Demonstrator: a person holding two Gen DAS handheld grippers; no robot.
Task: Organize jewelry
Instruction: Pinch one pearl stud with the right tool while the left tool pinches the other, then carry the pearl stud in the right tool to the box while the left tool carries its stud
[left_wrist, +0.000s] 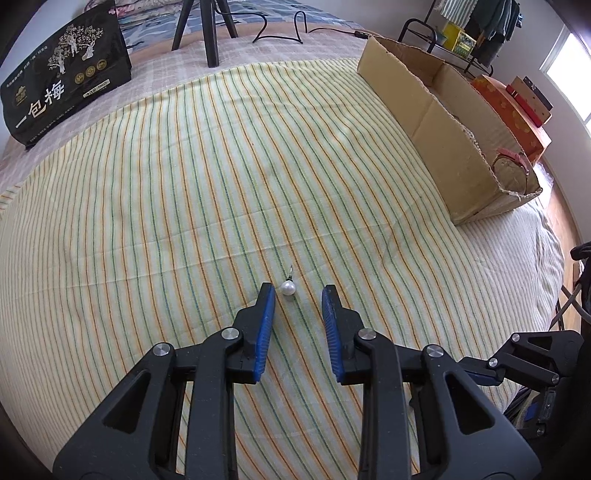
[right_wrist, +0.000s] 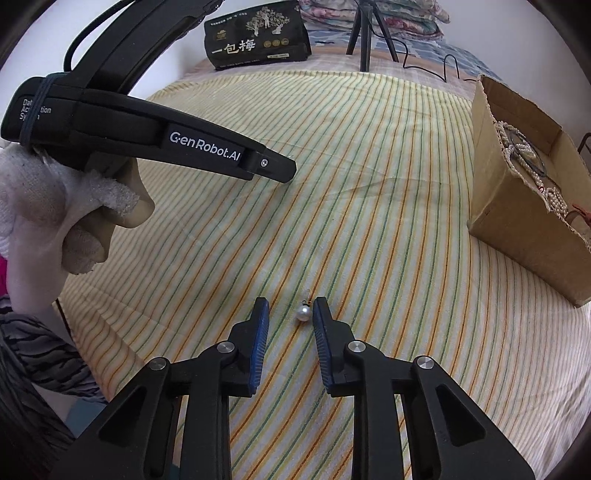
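One pearl earring (left_wrist: 287, 287) lies on the striped bed (left_wrist: 184, 192) between my left fingers (left_wrist: 298, 295), which stand apart, untouching; another (right_wrist: 302, 314) sits between my parted right fingers (right_wrist: 289, 307), beside the right one; one cardboard box (right_wrist: 517, 206) far right holds pearl strands.
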